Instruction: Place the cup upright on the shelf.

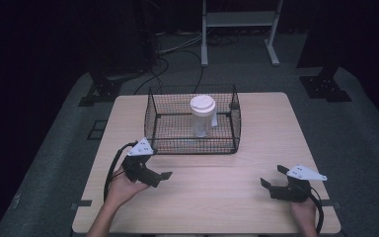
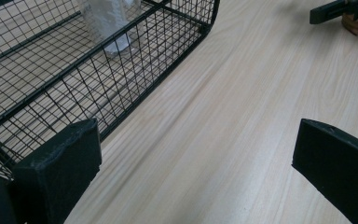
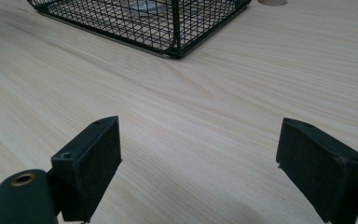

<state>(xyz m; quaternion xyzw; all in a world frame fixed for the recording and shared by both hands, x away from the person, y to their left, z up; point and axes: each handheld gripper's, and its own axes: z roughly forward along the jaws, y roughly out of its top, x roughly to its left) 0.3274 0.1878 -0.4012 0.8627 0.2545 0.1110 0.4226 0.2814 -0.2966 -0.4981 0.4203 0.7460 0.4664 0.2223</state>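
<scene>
Left hand (image 1: 121, 190): enters from the lower left of the high view, palm wrapped around the left gripper (image 1: 160, 177). Gripper lies low over the table (image 1: 217, 197), just below the basket's lower left corner, pointing toward the frame's right. Jaws stand wide apart with bare wood between them, as the left gripper view confirms (image 2: 193, 158); nothing held.

Right hand (image 1: 303, 213): enters at the lower right of the high view, holding the right gripper (image 1: 271, 178). Gripper points toward the upper left of the frame. Jaws spread wide, empty, seen over bare tabletop in the right gripper view (image 3: 198, 163).

Wire basket (image 1: 154, 116): black mesh, rectangular, open-topped, centre of the high view on the far half of the table; long axis runs left to right across the frame.

Cup (image 1: 202, 116): translucent, white lid, standing upright inside the basket near its middle; long axis vertical, lid facing up. Well apart from both grippers.
</scene>
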